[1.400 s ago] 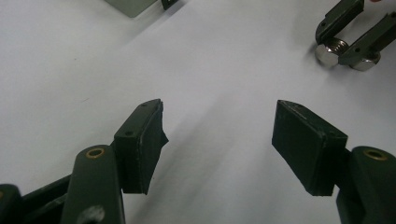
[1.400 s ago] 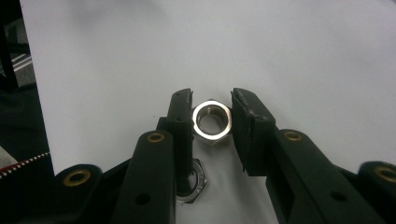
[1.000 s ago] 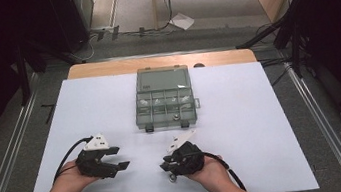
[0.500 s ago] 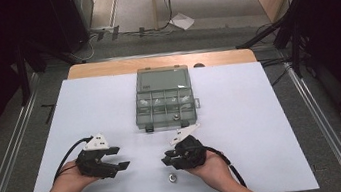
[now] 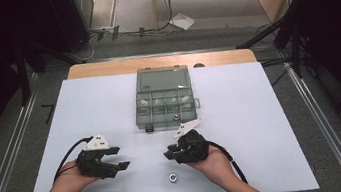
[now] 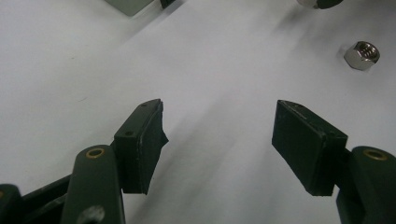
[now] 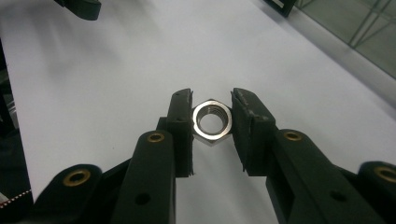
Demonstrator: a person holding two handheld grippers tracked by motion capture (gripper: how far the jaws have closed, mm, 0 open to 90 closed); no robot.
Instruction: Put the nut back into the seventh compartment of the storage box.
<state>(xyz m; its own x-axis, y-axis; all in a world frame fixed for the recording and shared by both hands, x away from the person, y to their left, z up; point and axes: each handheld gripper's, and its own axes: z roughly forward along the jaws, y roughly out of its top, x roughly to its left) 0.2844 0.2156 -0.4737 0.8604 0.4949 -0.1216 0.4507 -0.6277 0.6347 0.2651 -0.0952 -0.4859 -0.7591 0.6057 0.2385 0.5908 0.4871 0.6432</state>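
since a second ago the right gripper (image 5: 172, 152) has lifted a little toward the box (image 5: 165, 101), leaving a second nut (image 5: 172, 178) bare on the desk (image 5: 264, 128). its jaws are clamped on a nut (image 7: 212, 121), flats against the pads, bore facing the camera — a grip that stops it rolling. the left gripper (image 5: 119, 156) waits just above the desk, jaws wide apart and empty — likely ready for the loose nut.
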